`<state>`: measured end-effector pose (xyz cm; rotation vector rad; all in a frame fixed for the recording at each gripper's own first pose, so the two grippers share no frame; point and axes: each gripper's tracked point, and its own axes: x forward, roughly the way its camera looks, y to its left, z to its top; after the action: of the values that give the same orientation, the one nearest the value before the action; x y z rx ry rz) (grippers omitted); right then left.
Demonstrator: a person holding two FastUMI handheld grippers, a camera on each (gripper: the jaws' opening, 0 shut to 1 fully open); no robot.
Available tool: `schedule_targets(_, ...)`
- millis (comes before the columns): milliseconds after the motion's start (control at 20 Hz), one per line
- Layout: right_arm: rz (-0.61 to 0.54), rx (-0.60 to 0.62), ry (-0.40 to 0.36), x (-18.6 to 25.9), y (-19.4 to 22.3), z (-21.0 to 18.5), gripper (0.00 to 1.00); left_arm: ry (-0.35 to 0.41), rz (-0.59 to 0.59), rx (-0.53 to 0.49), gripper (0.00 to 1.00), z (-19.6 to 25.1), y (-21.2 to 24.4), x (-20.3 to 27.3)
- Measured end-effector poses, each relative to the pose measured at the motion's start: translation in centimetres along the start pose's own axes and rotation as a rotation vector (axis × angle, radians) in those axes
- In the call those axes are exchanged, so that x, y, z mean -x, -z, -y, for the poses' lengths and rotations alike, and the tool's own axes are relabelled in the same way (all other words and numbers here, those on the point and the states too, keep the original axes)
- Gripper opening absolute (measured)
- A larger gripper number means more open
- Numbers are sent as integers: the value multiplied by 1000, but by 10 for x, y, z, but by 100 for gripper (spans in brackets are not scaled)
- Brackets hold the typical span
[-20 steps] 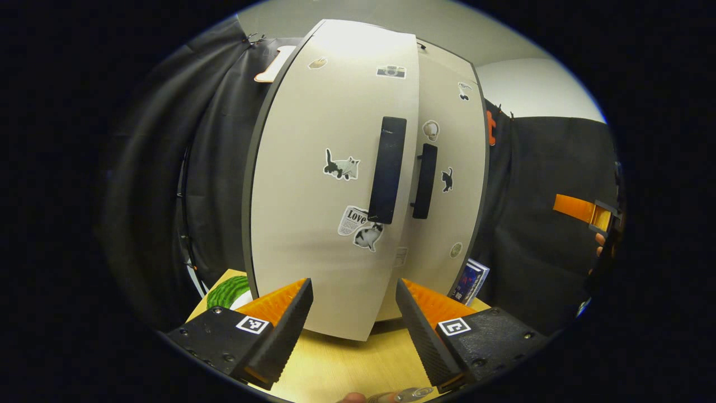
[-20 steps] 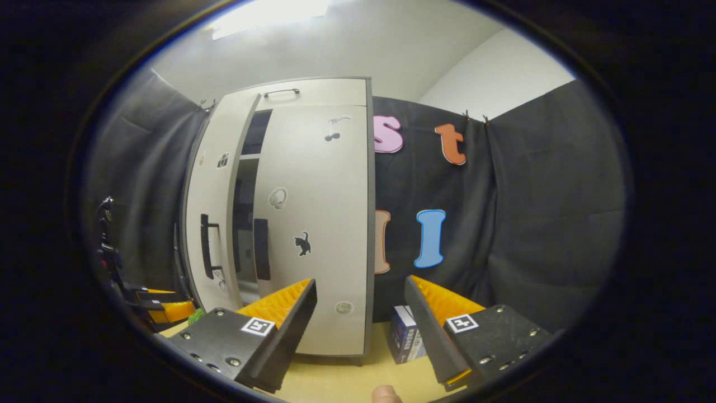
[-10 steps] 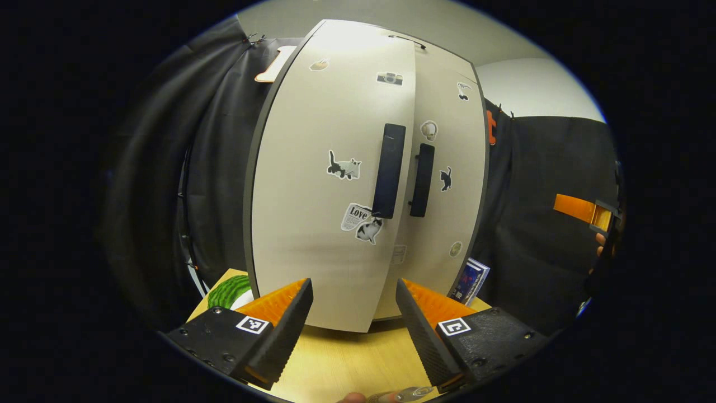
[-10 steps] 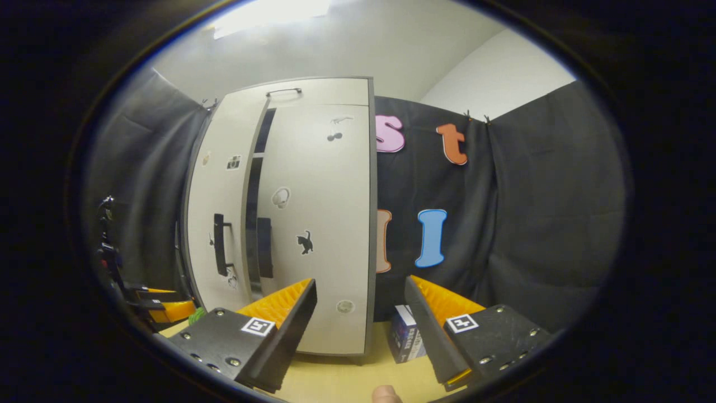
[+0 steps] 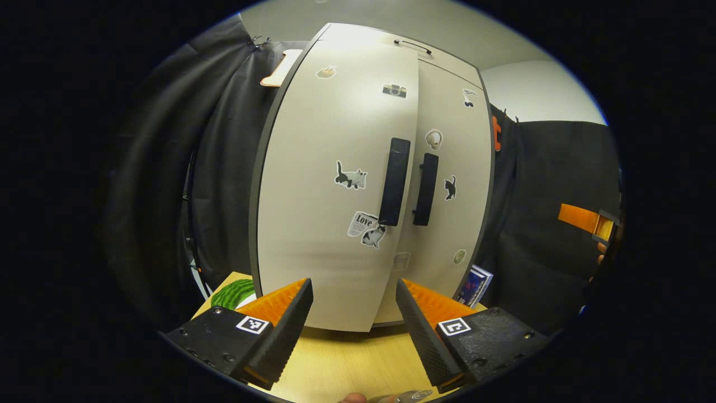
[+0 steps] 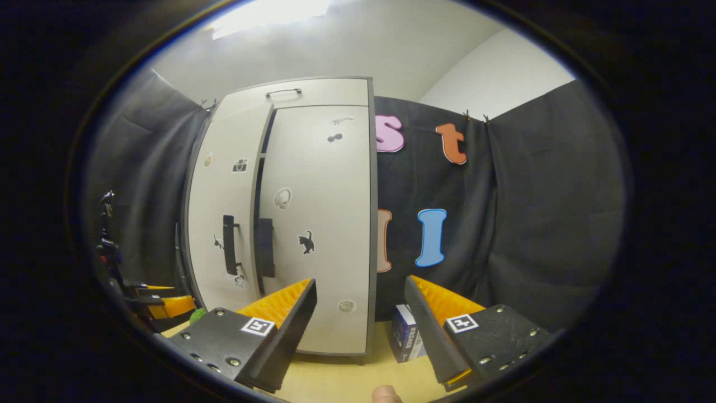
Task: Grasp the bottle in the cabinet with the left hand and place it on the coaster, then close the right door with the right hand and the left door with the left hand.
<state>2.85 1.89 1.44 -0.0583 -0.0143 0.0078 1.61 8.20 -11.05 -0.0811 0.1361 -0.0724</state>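
Left gripper view: left gripper (image 5: 353, 313) is hovering with jaws spread, empty, before the cabinet's left door (image 5: 335, 184), standing slightly ajar. Right gripper view: right gripper (image 6: 361, 313) is hanging spread, facing the right door (image 6: 321, 224), lying shut.

The left claw (image 5: 353, 319) has two wedge-shaped fingers with ribbed inner faces on black textured bases. Each base carries small screws and a square black-and-white marker (image 5: 251, 324). The right claw (image 6: 361, 322) is built alike.

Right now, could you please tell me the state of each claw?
Left claw: open, holding nothing, facing the cabinet's left door.
Right claw: open, holding nothing.
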Motion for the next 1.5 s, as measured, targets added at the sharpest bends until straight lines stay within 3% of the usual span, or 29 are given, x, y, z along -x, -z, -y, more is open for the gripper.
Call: schedule_targets(1500, -3, 0, -33, -4, -1, -10, 95, -50, 59, -17, 94, -13, -30, 6)
